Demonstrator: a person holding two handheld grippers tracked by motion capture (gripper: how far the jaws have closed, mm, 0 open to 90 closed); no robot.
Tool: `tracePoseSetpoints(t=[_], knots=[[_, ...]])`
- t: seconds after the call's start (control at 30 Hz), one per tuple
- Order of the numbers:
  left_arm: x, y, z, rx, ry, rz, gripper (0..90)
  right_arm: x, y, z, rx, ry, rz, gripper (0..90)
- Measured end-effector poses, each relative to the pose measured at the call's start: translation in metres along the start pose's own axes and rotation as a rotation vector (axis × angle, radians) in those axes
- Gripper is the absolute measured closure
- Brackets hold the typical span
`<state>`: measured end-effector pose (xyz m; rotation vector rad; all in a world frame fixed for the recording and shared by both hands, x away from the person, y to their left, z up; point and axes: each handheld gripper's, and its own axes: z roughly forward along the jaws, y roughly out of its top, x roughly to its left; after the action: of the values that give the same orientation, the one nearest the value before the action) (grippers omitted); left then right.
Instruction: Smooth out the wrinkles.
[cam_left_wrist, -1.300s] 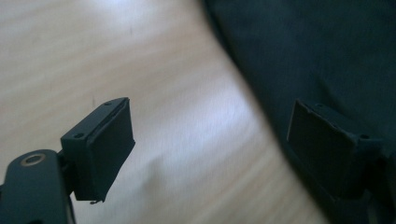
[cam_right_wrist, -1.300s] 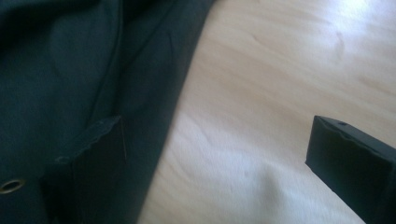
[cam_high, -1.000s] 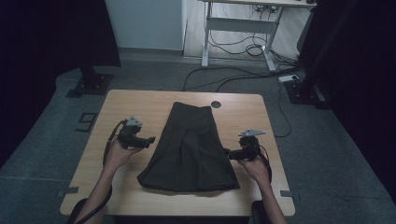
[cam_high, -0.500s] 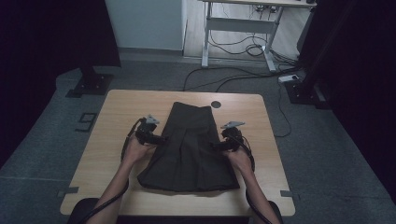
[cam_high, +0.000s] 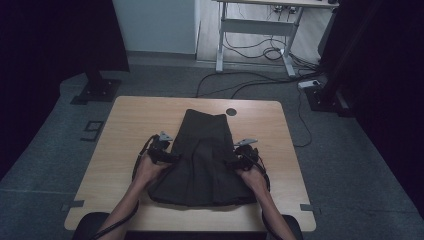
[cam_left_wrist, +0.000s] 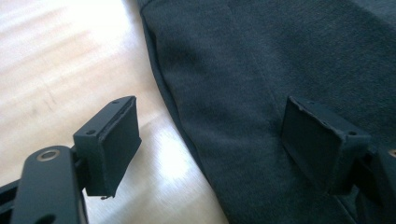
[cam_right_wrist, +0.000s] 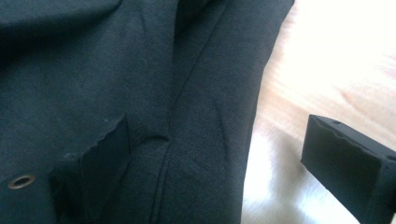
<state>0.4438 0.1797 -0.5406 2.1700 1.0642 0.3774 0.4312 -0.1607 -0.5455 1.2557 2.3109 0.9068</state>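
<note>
Both grippers stand open at the dark skirt (cam_high: 202, 160), which lies flat on the middle of the wooden table (cam_high: 125, 120), waist end away from the person. Left gripper (cam_high: 167, 156) straddles the left edge of the skirt: 1 jaw is over bare wood, the other over the cloth, and no pad presses on it. Right gripper (cam_high: 240, 160) straddles the right edge in the same way, jaws wide apart. Compared with 1 second ago, both hands have moved inward from the table beside the skirt onto its 2 side edges and came lower; the skirt itself kept its place. Beyond the skirt is a round black hole (cam_high: 231, 112) in the table, and farther off a desk frame (cam_high: 260, 30) with cables (cam_high: 250, 82) on the floor.
</note>
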Motion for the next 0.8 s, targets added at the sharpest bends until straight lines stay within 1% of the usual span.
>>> tracePoseSetpoints(t=[0.03,0.07,0.13,0.17,0.23,0.33,0.37,0.4,0.43,0.47,0.5,0.53,0.57,0.6,0.63,0.67,0.7,0.73,0.77,0.8], knots=[[0.0,0.0,0.0,0.0,0.0,0.0,19.3,0.0,0.0,0.0,0.0,0.0,0.0,8.0],[-0.003,-0.005,-0.004,0.002,-0.013,-0.004,19.3,0.004,-0.004,-0.004,0.008,0.006,-0.007,8.1],[-0.005,-0.007,-0.007,0.004,-0.017,-0.001,19.3,0.006,-0.005,-0.006,0.01,0.01,-0.016,8.1],[-0.011,-0.014,-0.013,0.007,-0.022,0.01,19.3,0.01,-0.01,-0.011,0.016,0.02,-0.025,8.1],[-0.018,-0.02,-0.019,0.012,-0.028,0.017,19.3,0.015,-0.015,-0.016,0.023,0.032,-0.029,8.2],[-0.028,-0.03,-0.028,0.016,-0.031,0.029,19.3,0.022,-0.025,-0.025,0.027,0.057,-0.018,8.7],[-0.028,-0.03,-0.028,0.016,-0.031,0.029,19.3,0.022,-0.025,-0.025,0.027,0.057,-0.018,8.7],[-0.035,-0.035,-0.034,0.022,-0.031,0.039,19.3,0.027,-0.032,-0.031,0.029,0.066,-0.016,9.1],[-0.035,-0.035,-0.034,0.022,-0.031,0.039,19.3,0.027,-0.032,-0.031,0.029,0.066,-0.016,9.1],[-0.043,-0.042,-0.04,0.025,-0.032,0.043,19.3,0.033,-0.038,-0.037,0.032,0.072,-0.025,9.9],[-0.043,-0.042,-0.04,0.025,-0.032,0.043,19.3,0.033,-0.038,-0.037,0.032,0.072,-0.025,9.9],[-0.052,-0.05,-0.044,0.033,-0.053,0.046,19.2,0.039,-0.045,-0.045,0.035,0.079,-0.038,10.8],[-0.052,-0.05,-0.044,0.033,-0.053,0.046,19.2,0.039,-0.045,-0.045,0.035,0.079,-0.038,10.8],[-0.06,-0.059,-0.05,0.02,-0.063,0.036,19.2,0.043,-0.051,-0.05,0.033,0.09,-0.034,11.0],[-0.06,-0.059,-0.05,0.02,-0.063,0.036,19.2,0.043,-0.051,-0.05,0.033,0.09,-0.034,11.0],[-0.063,-0.062,-0.052,0.018,-0.068,0.039,19.1,0.045,-0.058,-0.054,0.024,0.104,-0.035,10.3],[-0.065,-0.064,-0.055,0.023,-0.077,0.047,19.1,0.046,-0.06,-0.056,0.025,0.107,-0.038,10.5],[-0.065,-0.062,-0.055,0.027,-0.075,0.06,19.1,0.047,-0.06,-0.057,0.029,0.11,-0.04,11.4],[-0.065,-0.062,-0.055,0.027,-0.075,0.06,18.9,0.047,-0.059,-0.058,0.034,0.114,-0.056,12.4],[-0.063,-0.055,-0.057,0.033,-0.07,0.093,17.5,0.047,-0.057,-0.059,0.037,0.116,-0.071,12.7]])
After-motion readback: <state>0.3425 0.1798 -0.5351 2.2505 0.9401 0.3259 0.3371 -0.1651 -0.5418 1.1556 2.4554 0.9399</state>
